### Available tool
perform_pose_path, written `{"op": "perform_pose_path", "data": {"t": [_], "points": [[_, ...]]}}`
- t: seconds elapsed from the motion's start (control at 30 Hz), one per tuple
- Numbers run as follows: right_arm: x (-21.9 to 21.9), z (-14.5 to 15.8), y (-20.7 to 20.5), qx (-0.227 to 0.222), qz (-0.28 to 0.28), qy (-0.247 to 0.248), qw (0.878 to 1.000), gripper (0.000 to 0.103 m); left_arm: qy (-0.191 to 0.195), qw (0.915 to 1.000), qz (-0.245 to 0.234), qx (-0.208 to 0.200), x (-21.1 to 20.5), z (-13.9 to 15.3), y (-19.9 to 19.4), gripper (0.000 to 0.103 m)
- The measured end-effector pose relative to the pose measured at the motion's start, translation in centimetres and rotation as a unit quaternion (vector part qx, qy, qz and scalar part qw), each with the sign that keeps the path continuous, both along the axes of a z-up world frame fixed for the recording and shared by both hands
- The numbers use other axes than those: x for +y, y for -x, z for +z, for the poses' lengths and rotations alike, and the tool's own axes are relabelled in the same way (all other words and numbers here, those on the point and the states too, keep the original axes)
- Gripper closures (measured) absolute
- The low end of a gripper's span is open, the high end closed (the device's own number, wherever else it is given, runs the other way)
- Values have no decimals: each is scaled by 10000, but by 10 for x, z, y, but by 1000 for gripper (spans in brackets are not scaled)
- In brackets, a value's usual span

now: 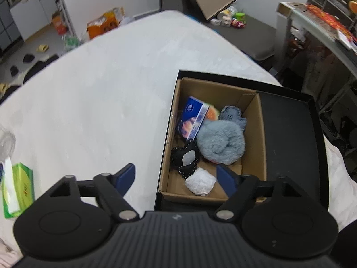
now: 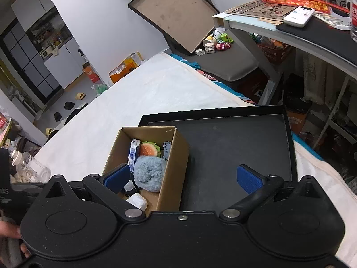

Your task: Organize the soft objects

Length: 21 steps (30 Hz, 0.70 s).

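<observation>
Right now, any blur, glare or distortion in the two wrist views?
Left wrist: soft motion blur, the cardboard box and the fluffy grey toy are smeared; fisheye bows the white bed cover edges. Right wrist: sharper, the burger plush reads clearly; the desk edge curves strongly. No hard glare in either; lighting is flat and shadows are faint.

We can read almost nothing here. The blue packet (image 1: 192, 120) in the cardboard box (image 1: 254, 138) carries a small white emblem and a printed picture, but its lettering is blurred. The white remote control (image 2: 298, 16) on the desk (image 2: 256, 23) shows marks too small to read. The red packaging (image 2: 290, 0) behind it bears a gold pattern, illegible to us.
</observation>
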State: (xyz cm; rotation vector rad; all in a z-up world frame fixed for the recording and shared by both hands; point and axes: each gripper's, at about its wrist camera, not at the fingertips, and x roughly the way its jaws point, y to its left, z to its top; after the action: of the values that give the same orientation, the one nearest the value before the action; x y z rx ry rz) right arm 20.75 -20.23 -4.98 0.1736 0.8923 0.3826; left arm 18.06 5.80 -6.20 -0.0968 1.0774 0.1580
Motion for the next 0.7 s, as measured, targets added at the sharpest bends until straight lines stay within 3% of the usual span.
{"op": "perform_pose_path", "data": {"t": [0.23,0.7], "points": [[-6,14,15,-176,-125,23,9998,0,63,9997,-184,-121,-8,22,13,13],[-17,38,46,-431,-292,173,9985,0,117,9991,-255,-311,-16,59,43,8]]}}
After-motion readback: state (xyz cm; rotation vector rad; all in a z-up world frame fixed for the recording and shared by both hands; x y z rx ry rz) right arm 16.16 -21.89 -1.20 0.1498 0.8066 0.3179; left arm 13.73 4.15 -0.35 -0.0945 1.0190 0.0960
